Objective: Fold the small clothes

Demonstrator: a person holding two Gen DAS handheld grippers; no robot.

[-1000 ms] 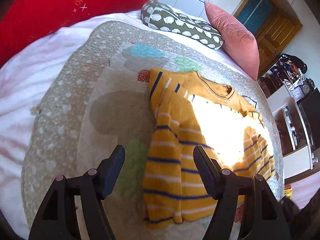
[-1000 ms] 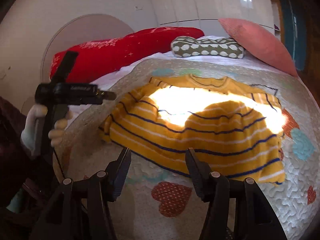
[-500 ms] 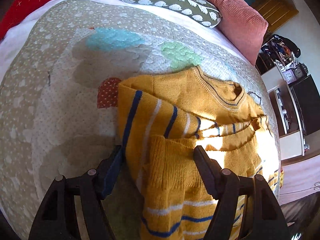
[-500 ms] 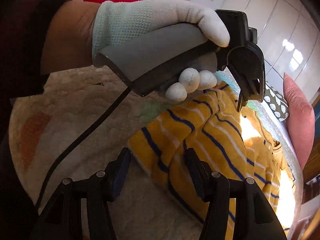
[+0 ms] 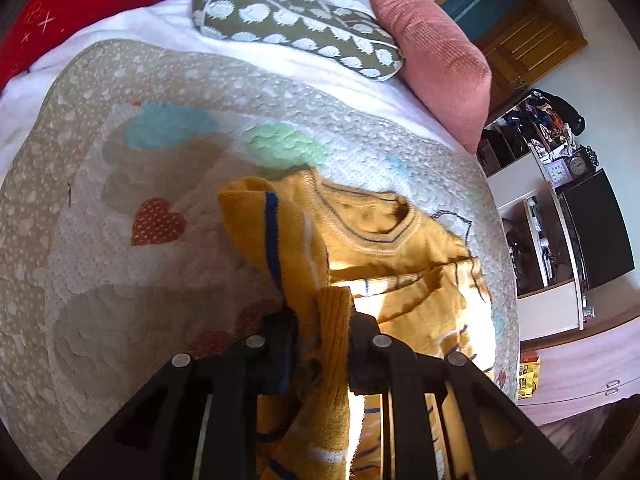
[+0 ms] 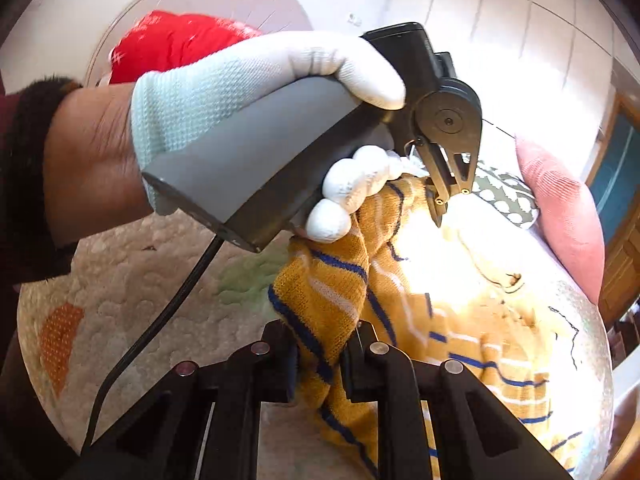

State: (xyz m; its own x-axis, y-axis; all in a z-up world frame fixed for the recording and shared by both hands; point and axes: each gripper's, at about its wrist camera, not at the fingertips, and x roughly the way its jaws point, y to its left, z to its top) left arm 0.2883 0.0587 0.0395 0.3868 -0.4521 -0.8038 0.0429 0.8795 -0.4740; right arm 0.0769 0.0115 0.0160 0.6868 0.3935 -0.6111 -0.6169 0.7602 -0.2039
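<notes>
Left wrist view first: my left gripper (image 5: 320, 344) has its jaws closing, and there's already a bunch of yellow knit pinched between the pads, so I'd call that a grip on the sweater (image 5: 360, 240). The sweater is the small mustard one with navy and white stripes. It lies on the heart-print quilt (image 5: 120, 160), on the near side of the pink cushion (image 5: 432, 52) and well apart from it, collar pointing toward the cushion. One edge is lifted off the quilt where I've got it. The spotted green pillow (image 5: 296, 24) sits just beside the pink cushion.

Right wrist view: the right gripper (image 6: 322, 360) is closing too, with a striped fold of the sweater clamped between its pads. Above it is the gloved left hand (image 6: 256, 96) on the other gripper's handle, cable trailing down. The rest of the sweater spreads toward the pink cushion, half blown out by sun glare.

Handling-wise I reckon it's light, soft and floppy. Chunky knit shouldn't slip out of the pads, but it'll stretch and sag between two grab points. I'd say the side edge is the right place to hold, one gripper nearer the shoulder and one nearer the hem, so it folds over evenly.
</notes>
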